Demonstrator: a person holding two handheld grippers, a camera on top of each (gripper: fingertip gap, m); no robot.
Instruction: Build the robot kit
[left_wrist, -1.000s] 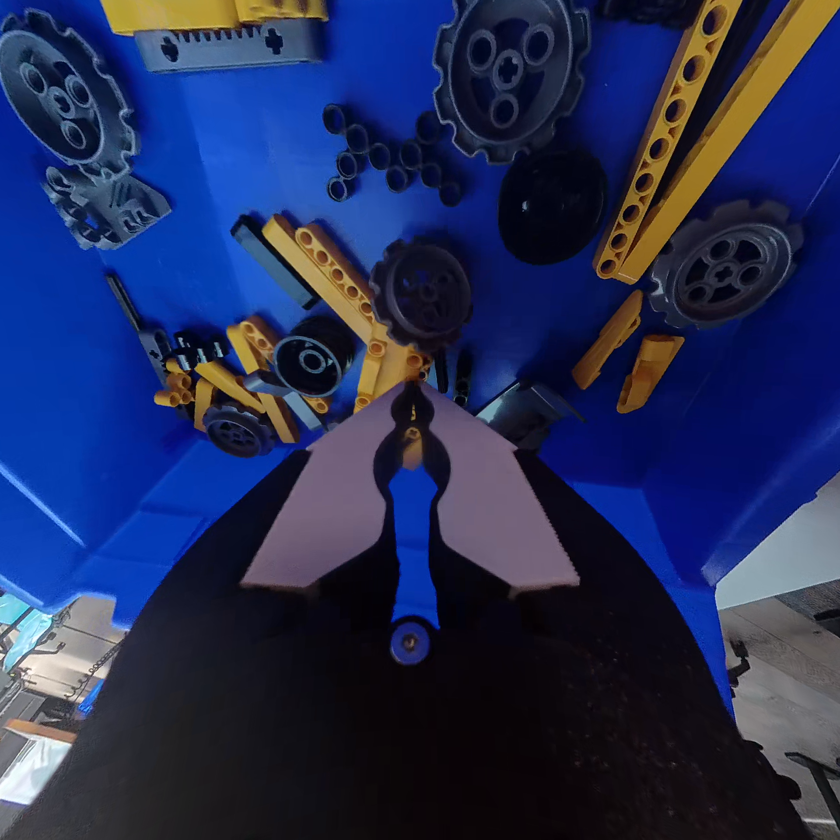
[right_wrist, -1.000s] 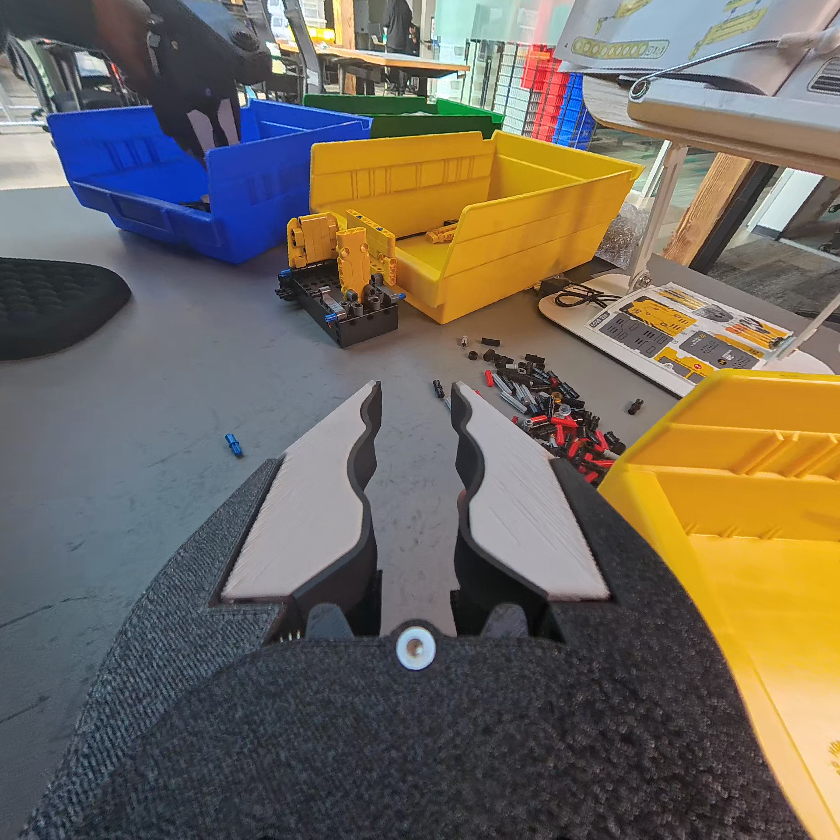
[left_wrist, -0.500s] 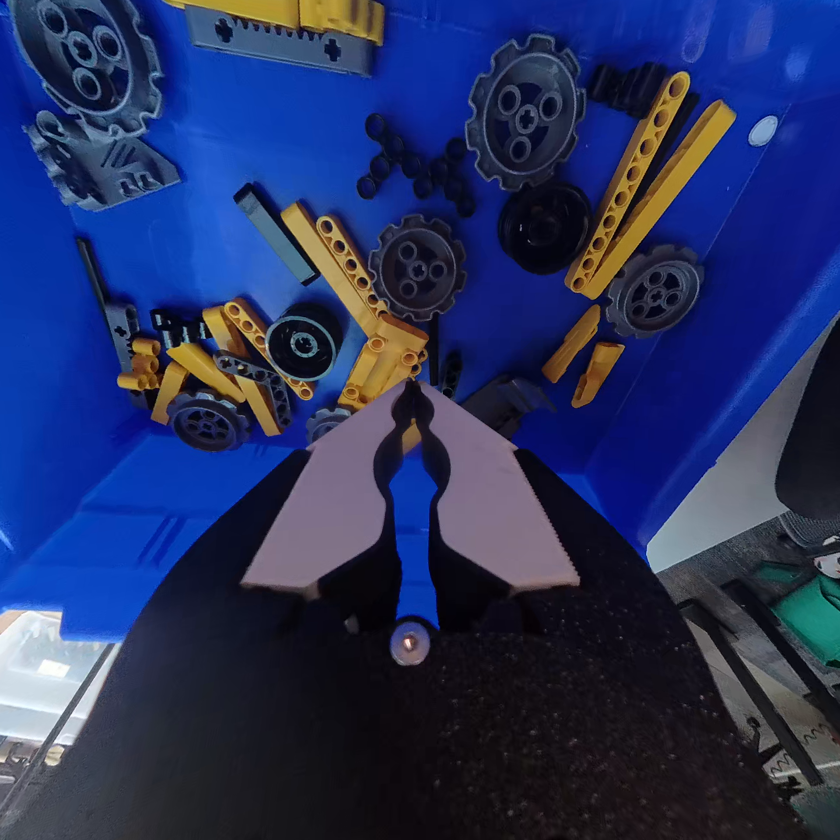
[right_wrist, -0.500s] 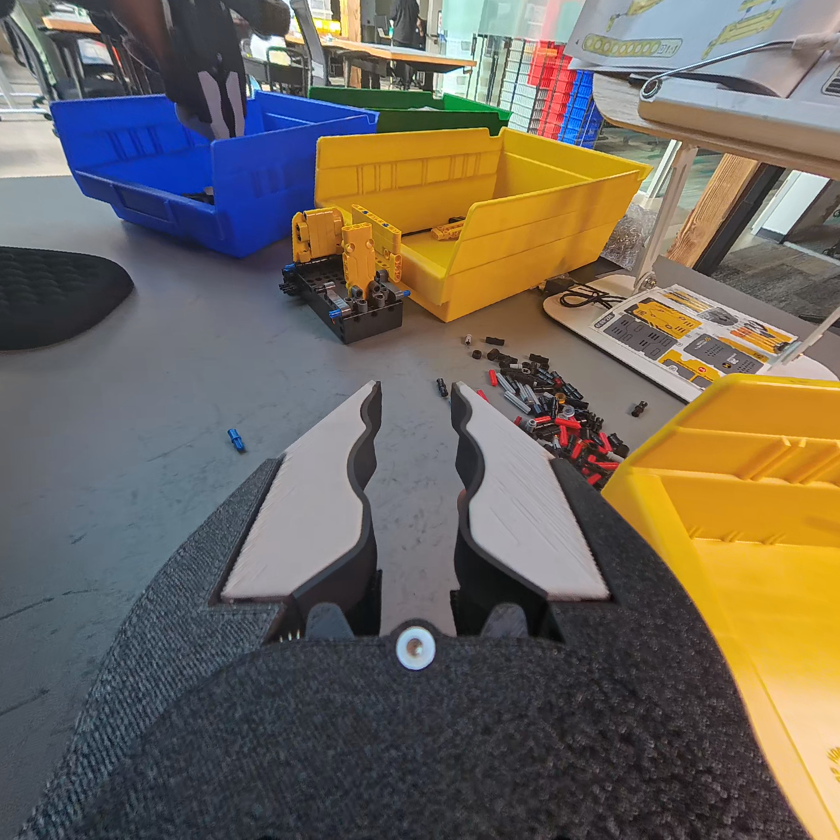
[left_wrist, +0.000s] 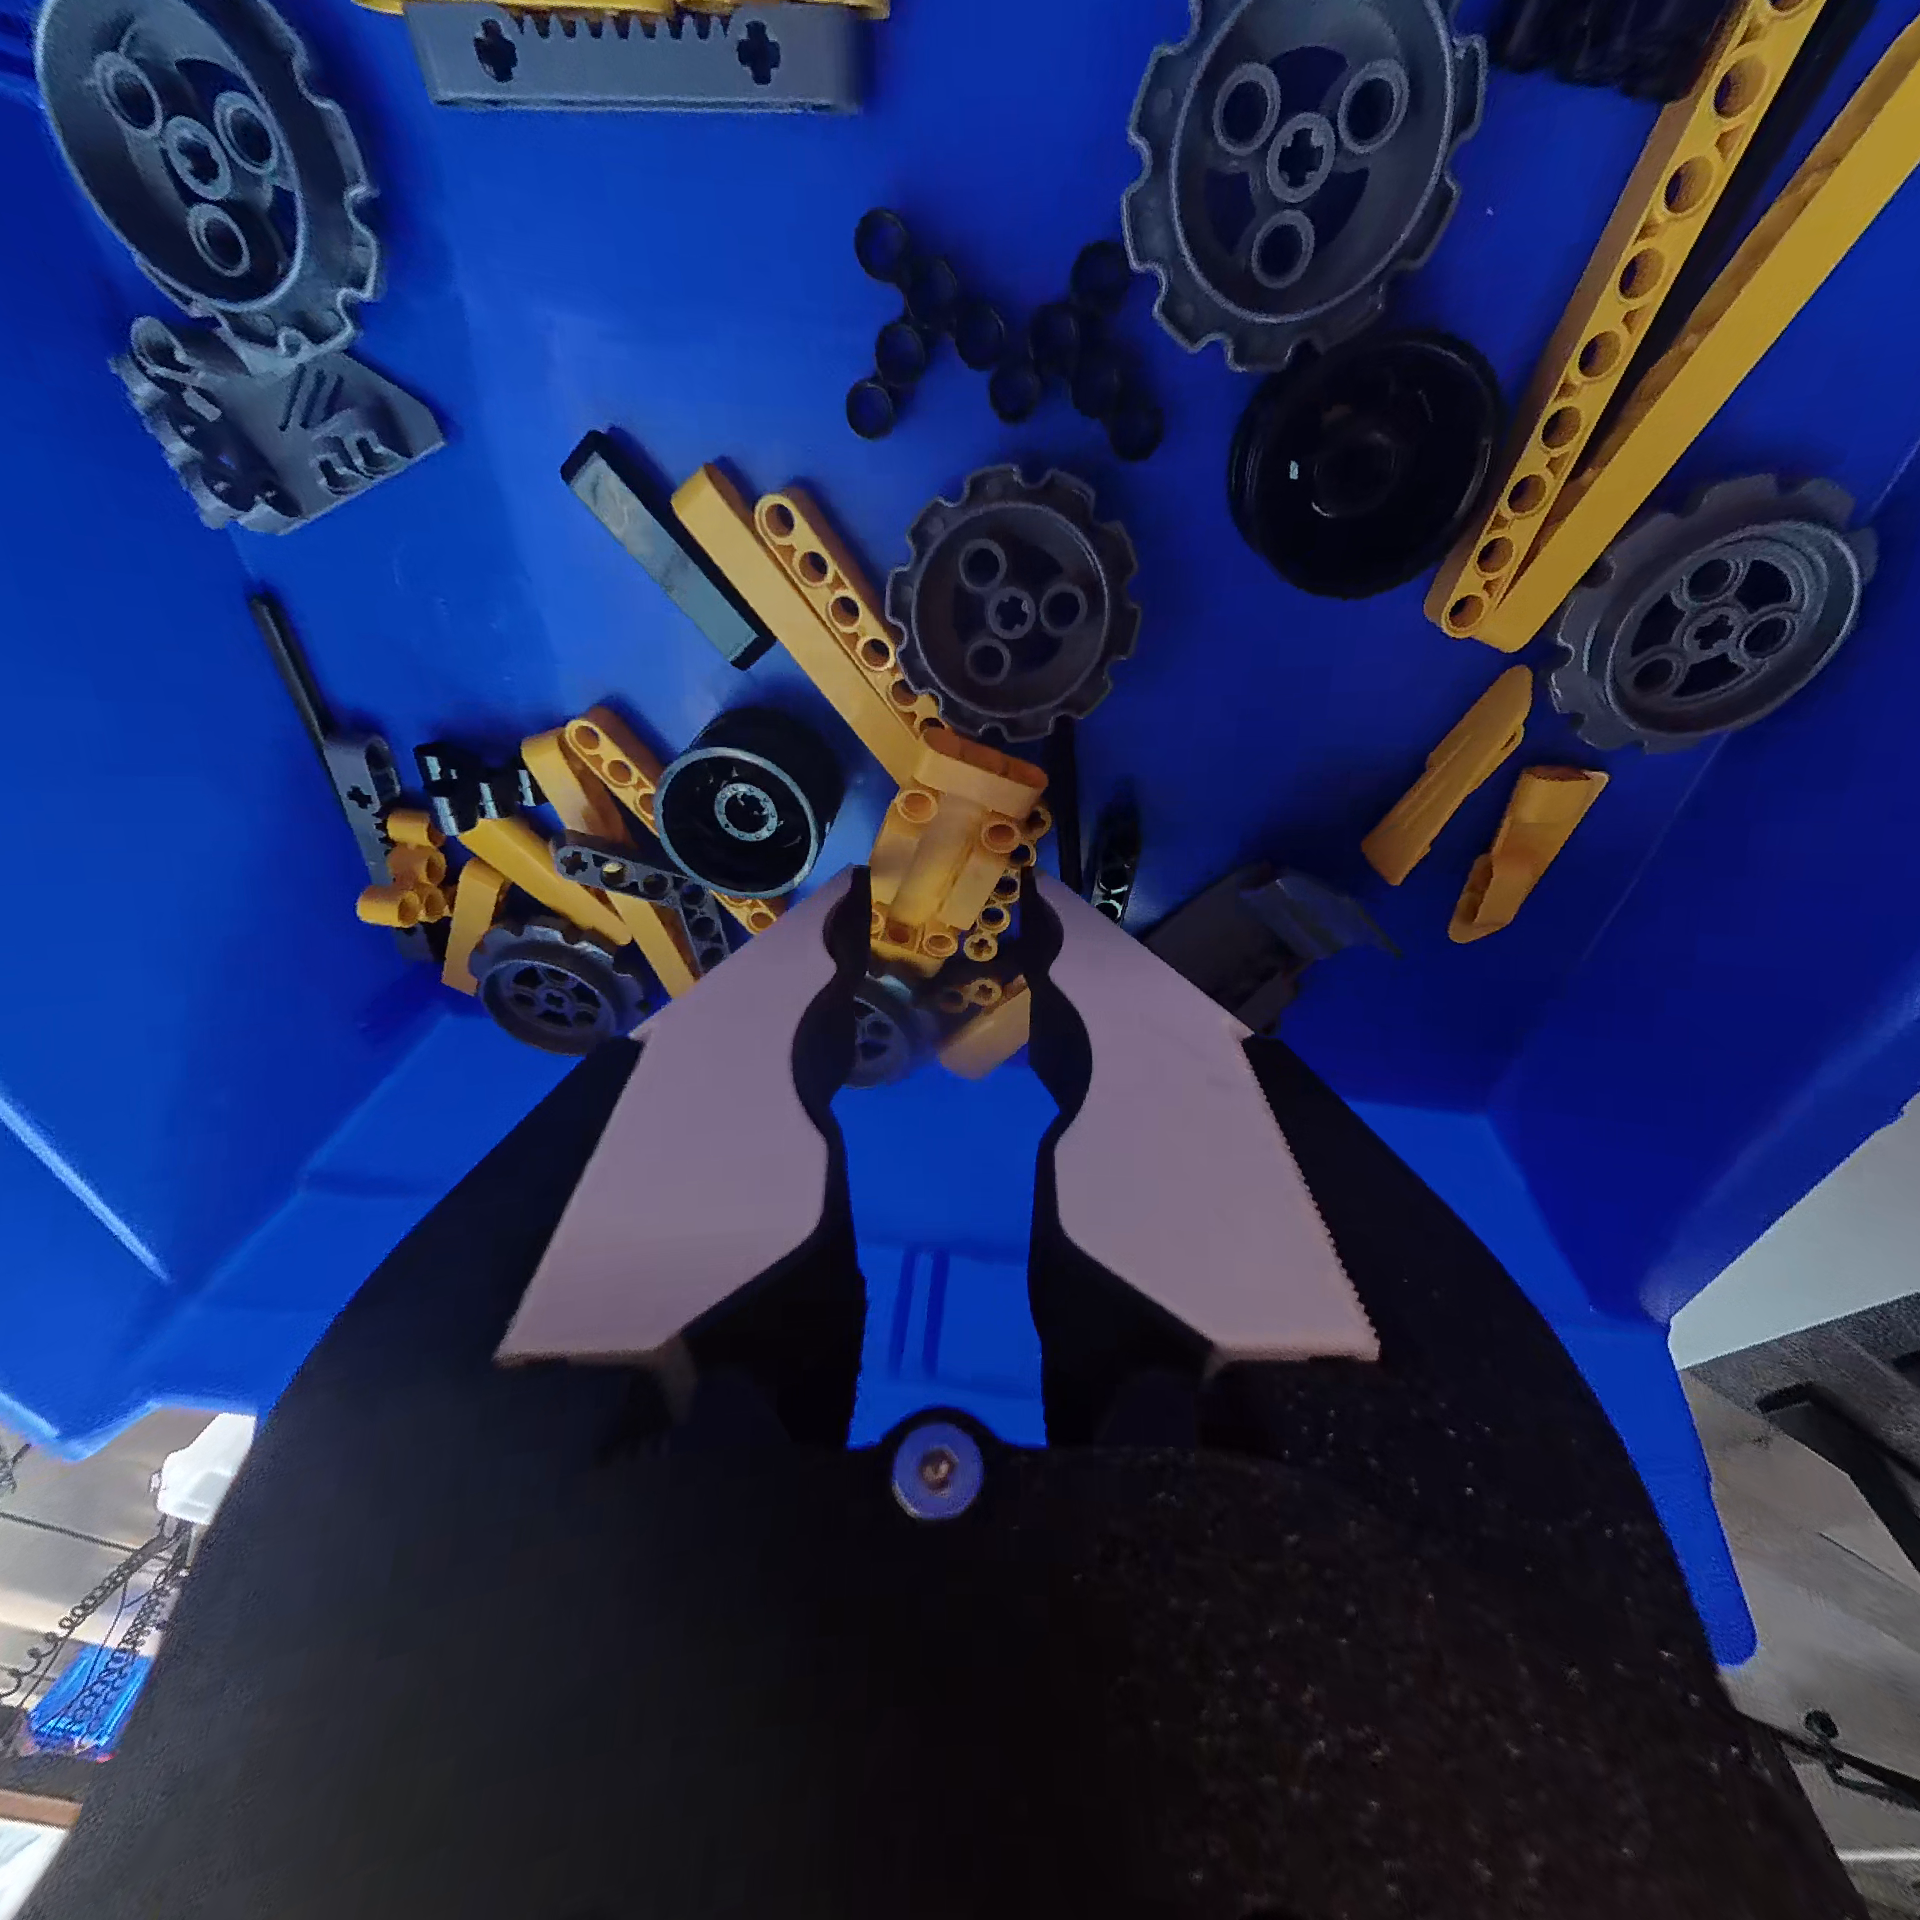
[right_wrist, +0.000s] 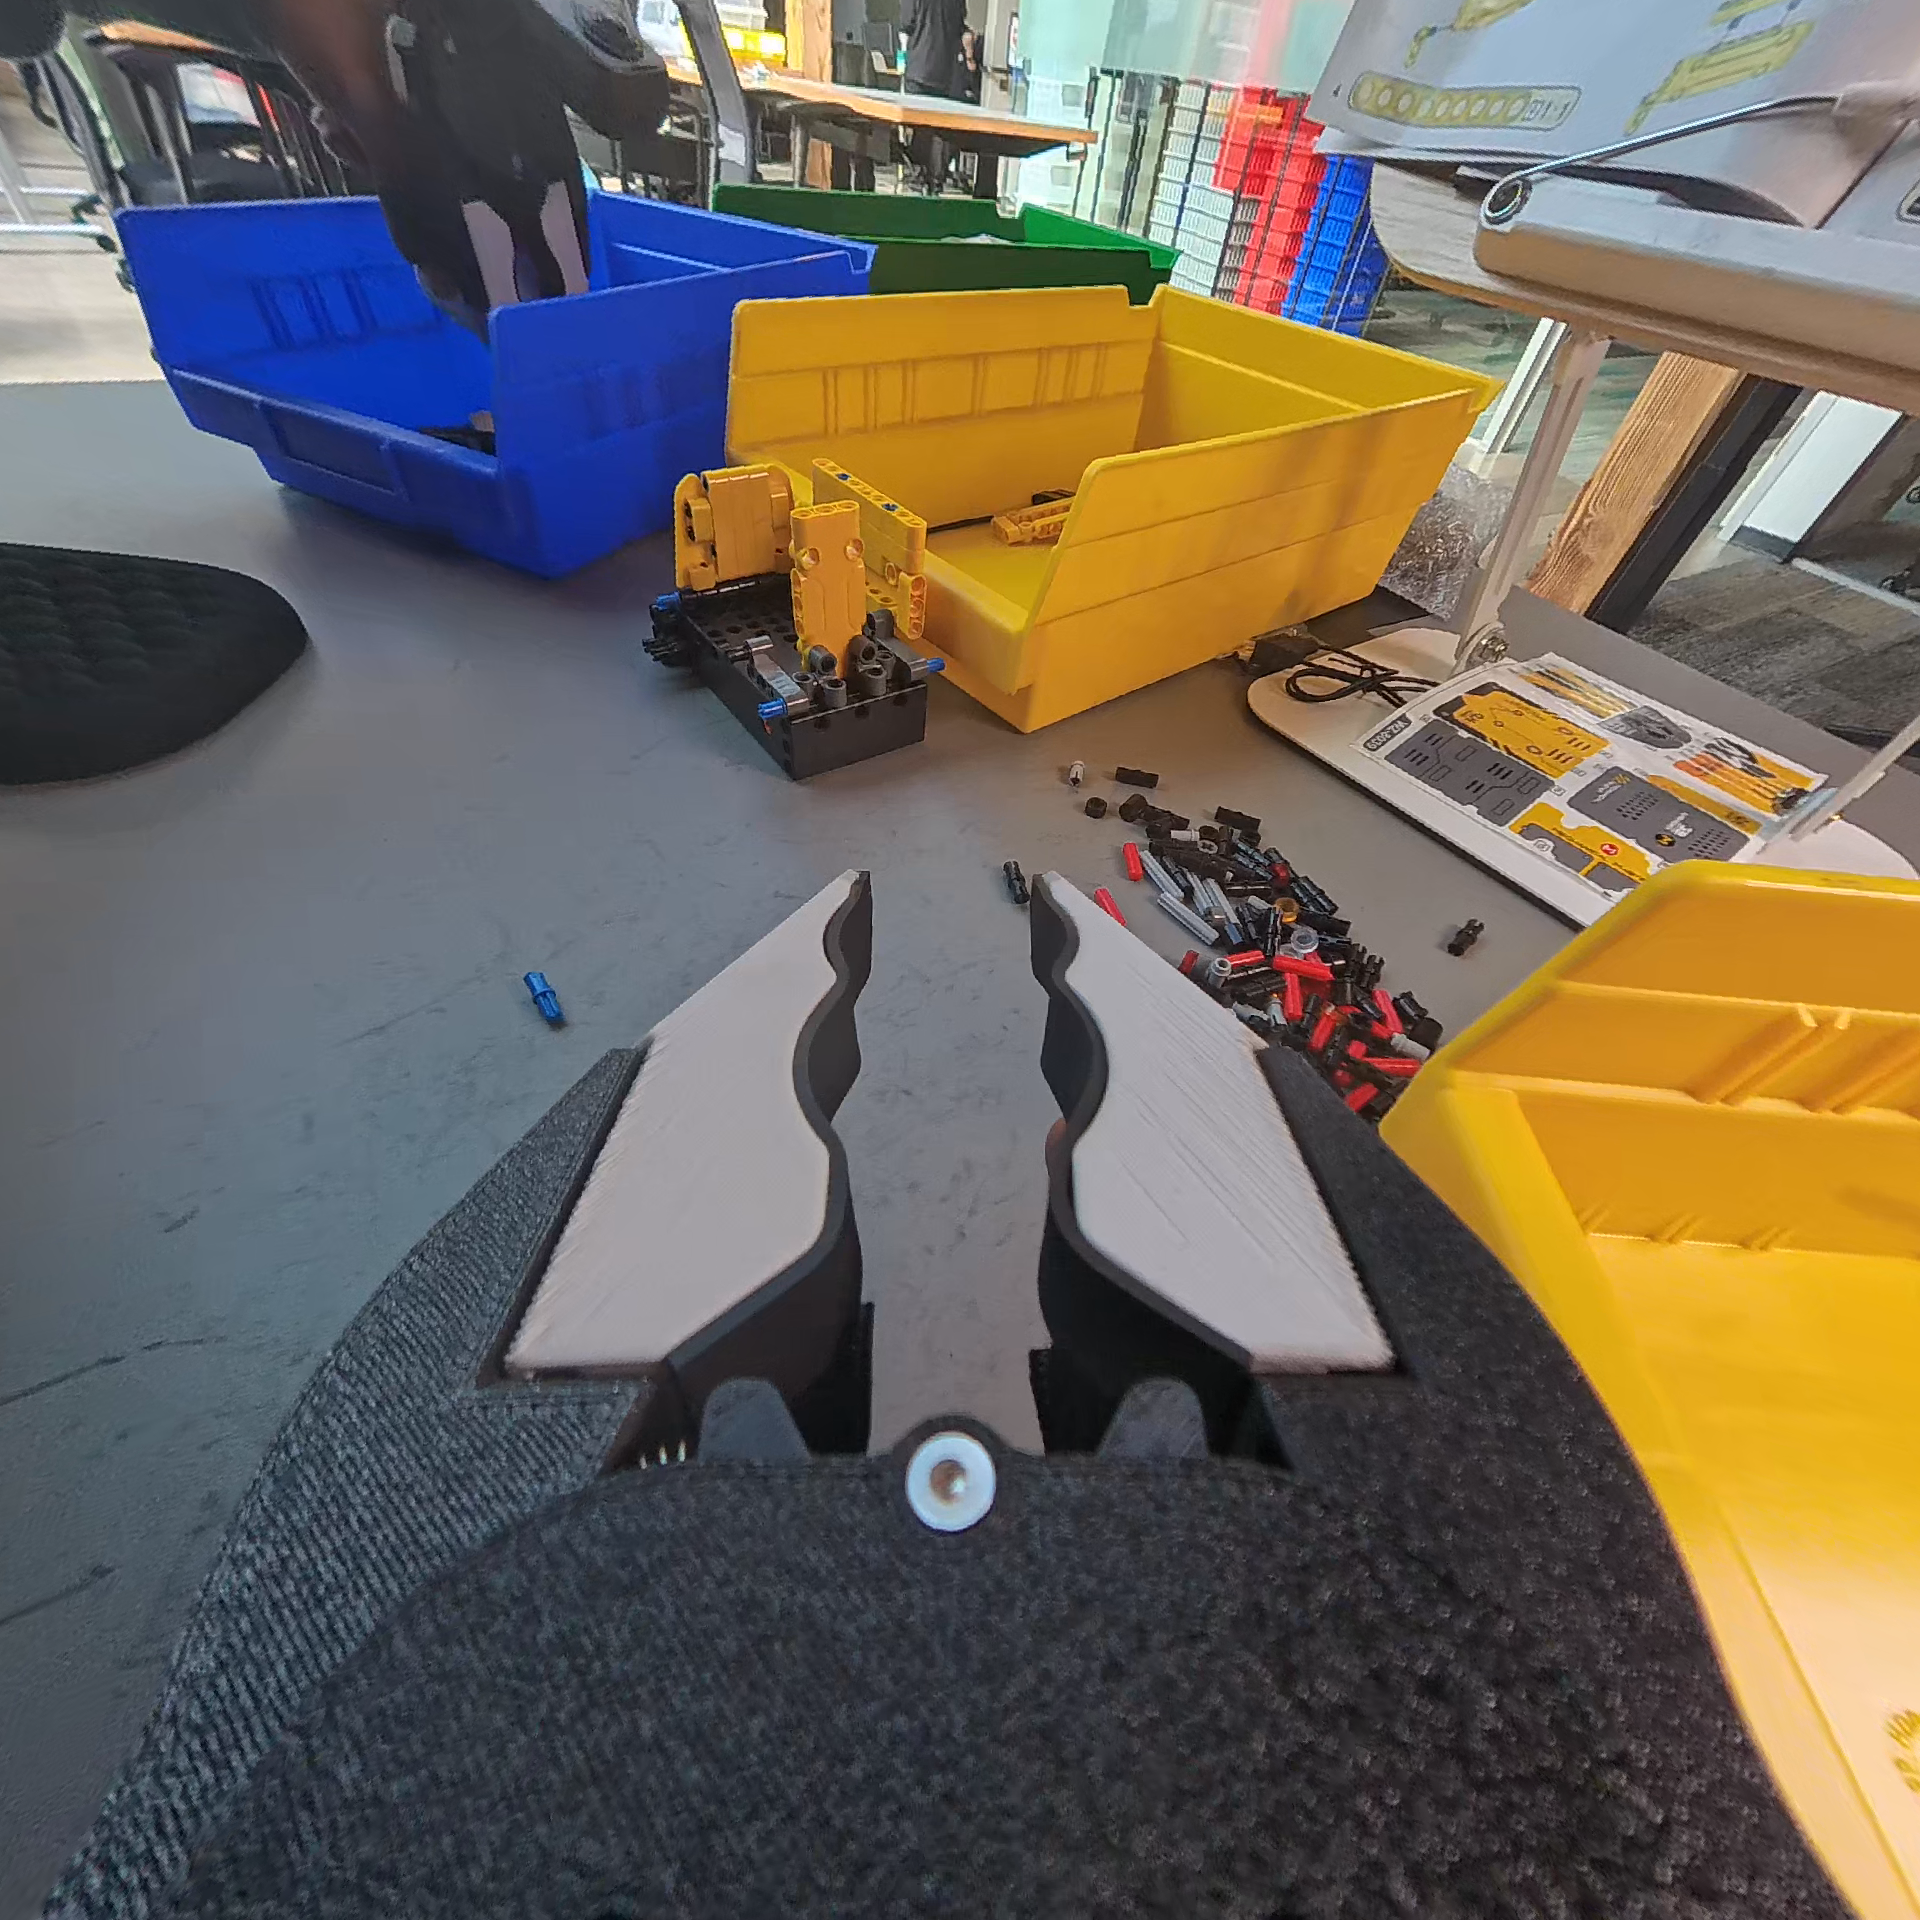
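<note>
Inside blue bin (left_wrist: 312, 520), hanging left claw (left_wrist: 945, 894) released, jaws spread either side of yellow block (left_wrist: 961, 831); contact not resolving, so not calling it a grip. Block lying on bin floor near the front wall, butting the end of a yellow beam (left_wrist: 831, 613), just beside a grey sprocket (left_wrist: 1013, 603) and a black wheel (left_wrist: 743, 821).

Judging block as light, rigid, hard plastic: no give, smooth faces, likely slipping or pivoting if pinched on a corner. Favouring the two long flat sides, squarely mid-length, clear of the beam.

Sharing the bin floor: larger sprockets (left_wrist: 1299, 166), long beams (left_wrist: 1642, 301), grey rack (left_wrist: 634, 52), black disc (left_wrist: 1361, 468), small yellow and black bits in a tangle at left.

Over the surface (right_wrist: 416, 883), hovering right claw (right_wrist: 948, 894) released, gripping nothing, pin pile (right_wrist: 1278, 935) just beside its right finger, lone blue pin (right_wrist: 542, 995) well off to the left.

Sitting behind: yellow bin (right_wrist: 1195, 540) showing only a small yellow piece or two, green bin (right_wrist: 987, 249) with contents hidden, half-built assembly (right_wrist: 800, 623) touching the yellow bin's front. Second yellow bin (right_wrist: 1662, 1143) at right, inside not showing.
</note>
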